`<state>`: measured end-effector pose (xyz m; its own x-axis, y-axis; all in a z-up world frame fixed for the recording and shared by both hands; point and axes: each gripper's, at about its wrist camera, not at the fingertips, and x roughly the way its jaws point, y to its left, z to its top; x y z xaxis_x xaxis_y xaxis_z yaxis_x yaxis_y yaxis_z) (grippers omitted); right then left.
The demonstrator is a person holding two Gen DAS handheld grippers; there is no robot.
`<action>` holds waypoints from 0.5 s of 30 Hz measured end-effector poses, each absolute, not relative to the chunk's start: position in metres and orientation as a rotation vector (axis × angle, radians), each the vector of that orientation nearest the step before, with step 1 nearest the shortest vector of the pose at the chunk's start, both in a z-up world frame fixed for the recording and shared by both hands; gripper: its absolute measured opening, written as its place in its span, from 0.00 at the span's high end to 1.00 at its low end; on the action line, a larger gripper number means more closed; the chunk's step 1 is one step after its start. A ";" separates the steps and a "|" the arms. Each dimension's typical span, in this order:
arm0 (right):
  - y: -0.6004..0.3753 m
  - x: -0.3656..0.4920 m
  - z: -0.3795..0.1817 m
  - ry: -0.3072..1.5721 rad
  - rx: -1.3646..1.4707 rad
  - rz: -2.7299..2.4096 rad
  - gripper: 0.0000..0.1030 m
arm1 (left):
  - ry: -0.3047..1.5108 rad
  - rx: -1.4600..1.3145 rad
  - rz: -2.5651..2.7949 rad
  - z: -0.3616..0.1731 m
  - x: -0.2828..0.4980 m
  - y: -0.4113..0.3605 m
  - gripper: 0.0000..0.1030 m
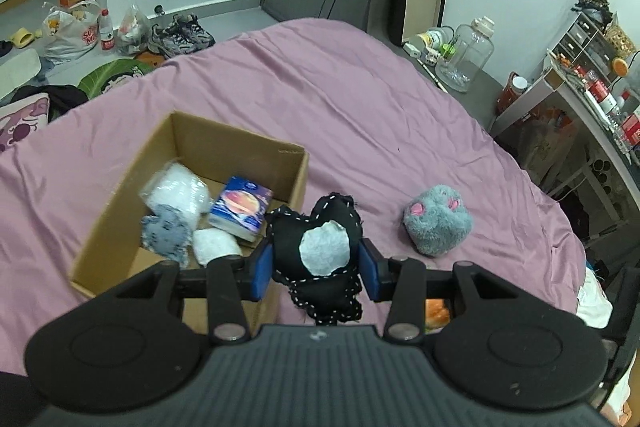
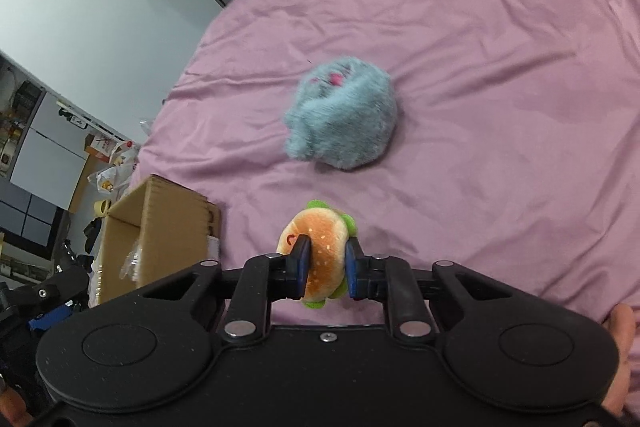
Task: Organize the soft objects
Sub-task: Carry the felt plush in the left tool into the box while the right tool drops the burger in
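My left gripper (image 1: 316,267) is shut on a black stitched plush with a white patch (image 1: 320,247), held beside the right wall of an open cardboard box (image 1: 120,211). The box holds white wrapped bundles (image 1: 180,191), a blue tissue pack (image 1: 242,207) and a grey fuzzy piece (image 1: 166,233). My right gripper (image 2: 326,267) is shut on a burger plush (image 2: 318,247) above the pink bedsheet (image 2: 480,107). A grey-blue furry plush (image 2: 344,115) lies on the bed ahead; it also shows in the left wrist view (image 1: 438,219). The box shows at the left in the right wrist view (image 2: 156,227).
The bed's pink sheet (image 1: 340,99) spreads beyond the box. The floor at the far left holds shoes (image 1: 180,35), bags (image 1: 72,31) and a bottle. A glass jar (image 1: 466,55) and a cluttered desk (image 1: 592,91) stand at the right of the bed.
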<state>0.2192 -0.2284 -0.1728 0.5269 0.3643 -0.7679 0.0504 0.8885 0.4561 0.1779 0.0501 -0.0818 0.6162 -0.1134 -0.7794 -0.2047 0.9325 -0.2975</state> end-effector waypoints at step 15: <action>-0.182 0.194 -0.107 0.870 0.406 0.263 0.82 | 0.859 -0.405 0.082 -0.066 0.158 0.117 0.57</action>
<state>0.1940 -0.1823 -0.1068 0.6198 0.3844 -0.6842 -0.0595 0.8923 0.4475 0.1579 0.1173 -0.0665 0.6551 -0.0908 -0.7500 -0.2313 0.9210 -0.3136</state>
